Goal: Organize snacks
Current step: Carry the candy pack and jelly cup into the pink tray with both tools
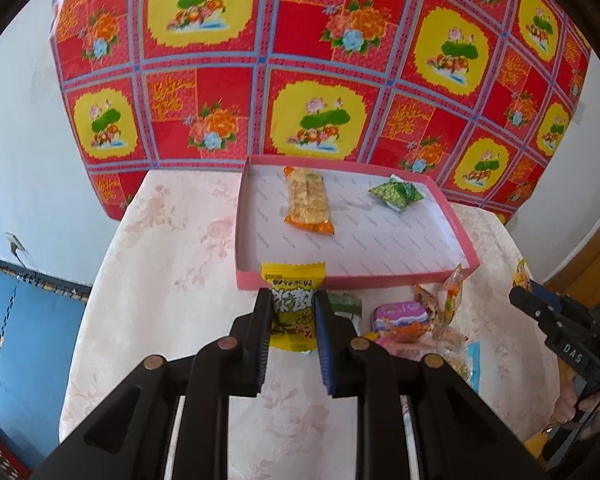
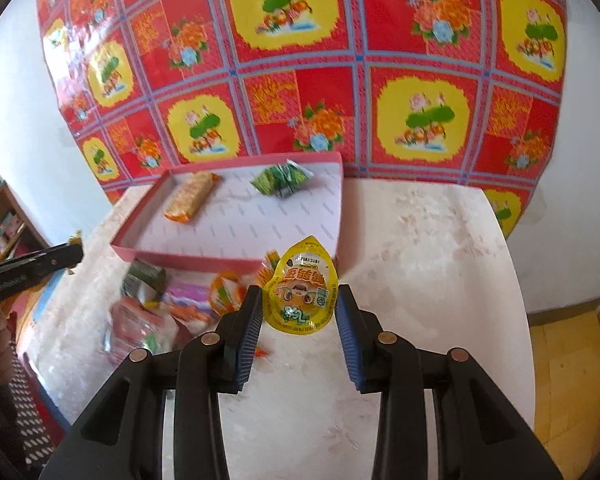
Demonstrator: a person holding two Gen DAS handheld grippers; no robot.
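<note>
My left gripper (image 1: 293, 296) is shut on a yellow snack packet (image 1: 291, 320), held upright just before the near rim of the pink tray (image 1: 356, 280). In the tray lie an orange cracker pack (image 1: 308, 202) and a green packet (image 1: 396, 194). My right gripper (image 2: 299, 292) is shut on a yellow teardrop-shaped jelly cup (image 2: 300, 280), lifted above the table near the pink tray's (image 2: 180, 254) right corner. A pile of loose snacks (image 2: 160, 304) lies on the table in front of the tray. Each gripper shows at the edge of the other's view.
The table (image 1: 160, 260) wears a pale flowered cloth. Behind it a red and yellow flowered cloth (image 1: 300, 60) hangs on the wall. A blue floor mat (image 1: 32, 320) lies to the left, and a wooden shelf (image 2: 4, 224) stands beyond it.
</note>
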